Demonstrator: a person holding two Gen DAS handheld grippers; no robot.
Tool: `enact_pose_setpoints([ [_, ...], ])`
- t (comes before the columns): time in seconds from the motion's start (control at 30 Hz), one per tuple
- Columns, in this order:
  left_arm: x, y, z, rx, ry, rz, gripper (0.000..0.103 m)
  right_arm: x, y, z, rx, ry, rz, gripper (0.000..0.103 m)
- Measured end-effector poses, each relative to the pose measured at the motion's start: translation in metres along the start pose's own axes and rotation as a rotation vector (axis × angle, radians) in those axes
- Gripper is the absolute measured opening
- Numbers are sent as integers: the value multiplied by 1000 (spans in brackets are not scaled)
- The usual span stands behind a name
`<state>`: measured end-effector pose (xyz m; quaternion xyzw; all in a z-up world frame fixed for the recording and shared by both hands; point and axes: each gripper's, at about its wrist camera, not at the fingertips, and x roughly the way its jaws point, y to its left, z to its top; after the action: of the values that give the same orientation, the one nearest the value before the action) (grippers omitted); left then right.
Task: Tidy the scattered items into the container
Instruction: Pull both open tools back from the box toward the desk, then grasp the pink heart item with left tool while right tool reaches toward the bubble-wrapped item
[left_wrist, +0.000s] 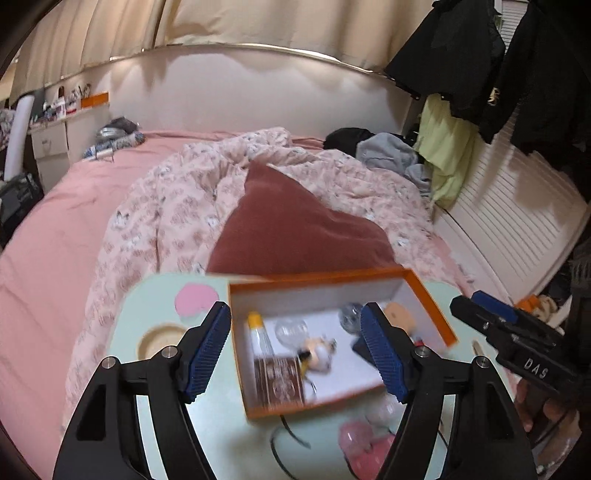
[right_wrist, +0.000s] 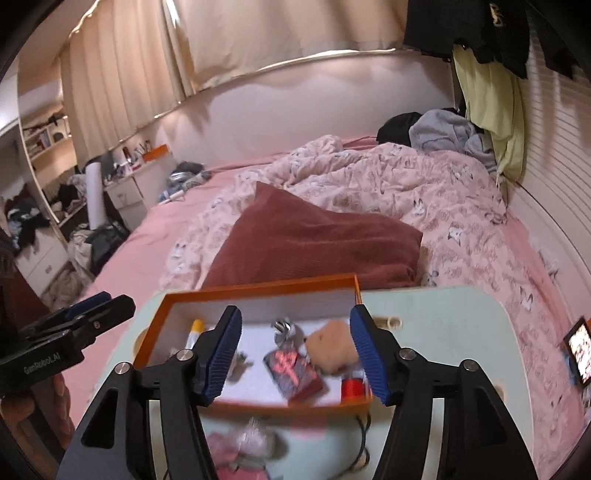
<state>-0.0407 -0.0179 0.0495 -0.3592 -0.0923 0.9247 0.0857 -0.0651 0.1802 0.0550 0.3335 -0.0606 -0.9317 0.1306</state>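
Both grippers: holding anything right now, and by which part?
Nothing is held. The left gripper and right gripper are both open, with empty fingers above the orange box.

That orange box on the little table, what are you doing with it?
A person holds a gripper in each hand over the orange box on the mint-green table, tidying small things into it. A yellow-capped tube and a plush toy already lie inside. Both the left gripper and right gripper are open and hold nothing. Pink items lie outside on the table.
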Motion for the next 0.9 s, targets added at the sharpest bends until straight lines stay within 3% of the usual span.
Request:
enact_pose_setpoints([
  [0.13,6,-10,-51,-9,104,-30,81,-8,14,-46,-94,43,-53,68],
  [0.2,19,-16,-80,2,208,-70,81,-6,19,-72,-130,60,-103,68],
  [0.27,27,-20,-101,-6,262,-76,81,0,20,-96,-136,121,-112,68],
  [0.33,30,-21,-113,1,263,-24,81,5,20,-112,-130,170,-99,68],
  [0.47,32,-37,-127,130,183,184,82,9,20,-119,-146,186,-132,68],
  [0.57,30,-38,-131,134,157,174,85,14,16,-125,-134,208,-163,68],
  [0.63,30,-31,-130,111,158,184,94,18,15,-130,-127,218,-160,69],
  [0.9,34,-28,-130,117,174,179,103,19,14,-129,-139,226,-149,75],
])
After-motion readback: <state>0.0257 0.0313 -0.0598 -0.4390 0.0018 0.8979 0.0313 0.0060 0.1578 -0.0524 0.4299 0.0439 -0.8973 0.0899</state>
